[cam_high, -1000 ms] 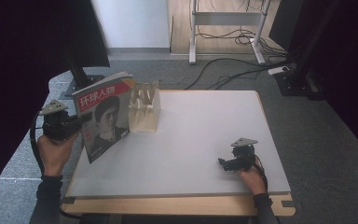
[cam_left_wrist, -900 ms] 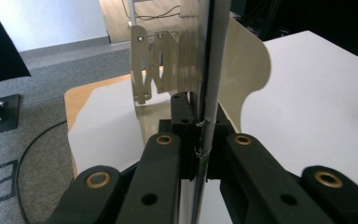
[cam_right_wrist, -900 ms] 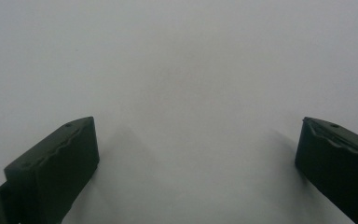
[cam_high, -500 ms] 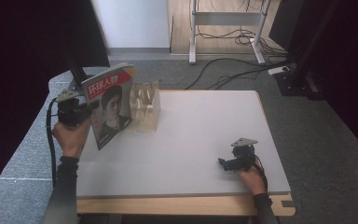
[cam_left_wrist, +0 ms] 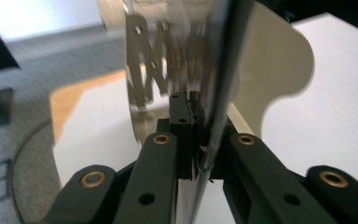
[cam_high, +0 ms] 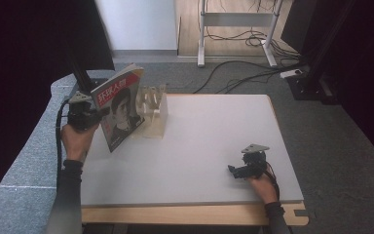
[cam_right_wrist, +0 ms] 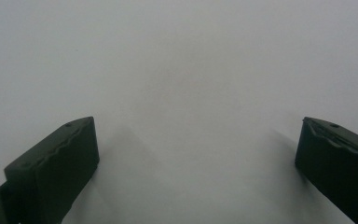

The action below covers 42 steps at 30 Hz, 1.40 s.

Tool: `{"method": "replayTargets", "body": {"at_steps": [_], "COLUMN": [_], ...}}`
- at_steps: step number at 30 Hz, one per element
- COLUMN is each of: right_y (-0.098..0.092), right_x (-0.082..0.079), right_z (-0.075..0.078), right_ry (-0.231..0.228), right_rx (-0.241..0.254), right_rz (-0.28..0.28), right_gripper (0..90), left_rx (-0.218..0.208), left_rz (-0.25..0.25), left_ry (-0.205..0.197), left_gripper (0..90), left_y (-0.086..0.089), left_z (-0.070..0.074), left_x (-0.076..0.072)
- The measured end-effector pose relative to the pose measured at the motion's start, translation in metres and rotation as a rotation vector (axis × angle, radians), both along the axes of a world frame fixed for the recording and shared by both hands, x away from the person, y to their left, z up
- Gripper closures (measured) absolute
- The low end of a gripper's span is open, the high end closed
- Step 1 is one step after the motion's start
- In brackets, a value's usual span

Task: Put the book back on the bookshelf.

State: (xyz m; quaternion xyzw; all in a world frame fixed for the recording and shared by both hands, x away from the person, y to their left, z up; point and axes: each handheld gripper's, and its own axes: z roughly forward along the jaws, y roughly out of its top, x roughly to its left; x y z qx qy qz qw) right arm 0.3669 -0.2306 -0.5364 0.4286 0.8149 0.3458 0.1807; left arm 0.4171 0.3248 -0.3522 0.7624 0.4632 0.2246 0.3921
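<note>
A magazine (cam_high: 119, 107) with a red top band and a portrait on its cover stands nearly upright at the table's left edge. My left gripper (cam_high: 100, 113) is shut on its left edge. In the left gripper view the jaws (cam_left_wrist: 193, 100) pinch the thin magazine edge (cam_left_wrist: 223, 70). The pale wooden slotted rack (cam_left_wrist: 279, 60) stands right behind the magazine. From above, the rack (cam_high: 152, 109) touches or nearly touches the magazine's right side. My right gripper (cam_high: 233, 170) rests low at the front right of the table. In its own view the right gripper (cam_right_wrist: 198, 135) is open over bare white surface.
The white table (cam_high: 209, 136) has a wooden front lip. A grey floor mat (cam_high: 24, 156) lies left of it. Beyond the table are cables (cam_high: 233, 36), a metal desk frame (cam_high: 202, 29) and dark equipment on the right.
My left hand carried the magazine toward the back and right, against the rack, and stood it more upright. The right gripper kept still.
</note>
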Motion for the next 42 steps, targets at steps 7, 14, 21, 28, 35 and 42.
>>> {"method": "replayTargets", "body": {"at_steps": [7,14,21,28,35,42], "right_y": [0.000,0.000,0.000,0.000,0.000,0.000], "right_x": [0.000,0.000,0.000,0.000,0.000,0.000], "right_z": [0.000,0.000,0.000,0.000,0.000,0.000], "right_ry": [0.000,0.000,0.000,0.000,0.000,-0.001], "right_rx": [0.000,0.000,0.000,0.000,0.000,-0.001], "right_rz": [0.001,0.002,0.000,0.002,0.002,0.003], "right_gripper": [0.0,0.0,0.0,0.0,0.0,0.0], "left_rx": [0.038,-0.090,-0.115,-0.067,-0.076,-0.058], "left_rz": [-0.001,0.040,0.077,0.101,0.113,0.121], "left_ry": [0.089,0.021,-0.035,-0.054,-0.064,-0.077], "left_gripper": [85.6,87.3,87.1,86.2,77.0,52.1], "left_y": [0.009,0.015,0.003,0.003,0.012,0.015], "left_z": [0.001,-0.005,-0.013,-0.021,-0.023,-0.022], "left_x": [-0.002,-0.002,0.011,0.016,0.015,0.011]}}
